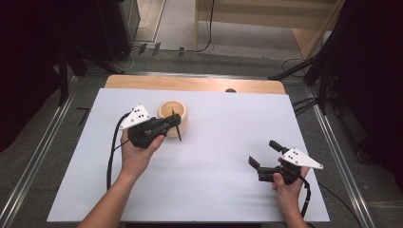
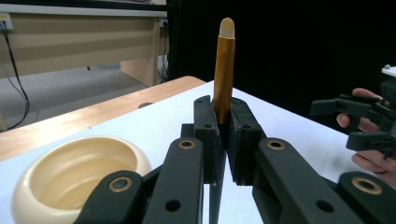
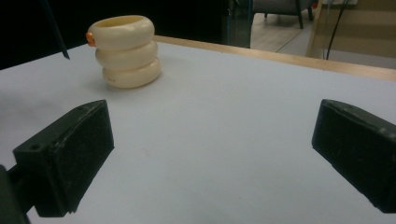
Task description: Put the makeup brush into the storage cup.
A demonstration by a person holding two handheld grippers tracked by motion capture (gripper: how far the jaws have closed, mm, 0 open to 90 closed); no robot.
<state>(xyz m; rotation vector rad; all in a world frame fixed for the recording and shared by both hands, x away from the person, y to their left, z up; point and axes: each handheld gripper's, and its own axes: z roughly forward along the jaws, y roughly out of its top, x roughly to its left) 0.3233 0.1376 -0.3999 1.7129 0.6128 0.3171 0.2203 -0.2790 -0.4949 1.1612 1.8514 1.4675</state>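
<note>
My left gripper (image 1: 176, 122) is shut on a slim pen-like stick (image 1: 177, 125), right beside a cream ribbed cup (image 1: 173, 117) at the table's back left. In the left gripper view the stick's gold barrel (image 2: 224, 70) with a pale tip rises from between the closed jaws, and the cup's hollow (image 2: 79, 173) lies lower left. My right gripper (image 1: 265, 155) stands open near the front right, well away from the cup. Its view shows both pads (image 3: 70, 154) wide apart over bare table, the cup (image 3: 128, 51) far off, and the stick's dark end (image 3: 57, 35).
A white sheet (image 1: 214, 156) covers the table, with a wooden strip (image 1: 195, 84) along the far edge. Metal rails (image 1: 332, 142) run along both sides. Cables and wooden furniture (image 1: 266, 14) lie on the floor beyond. A small orange spot (image 3: 88, 36) shows at the cup's rim.
</note>
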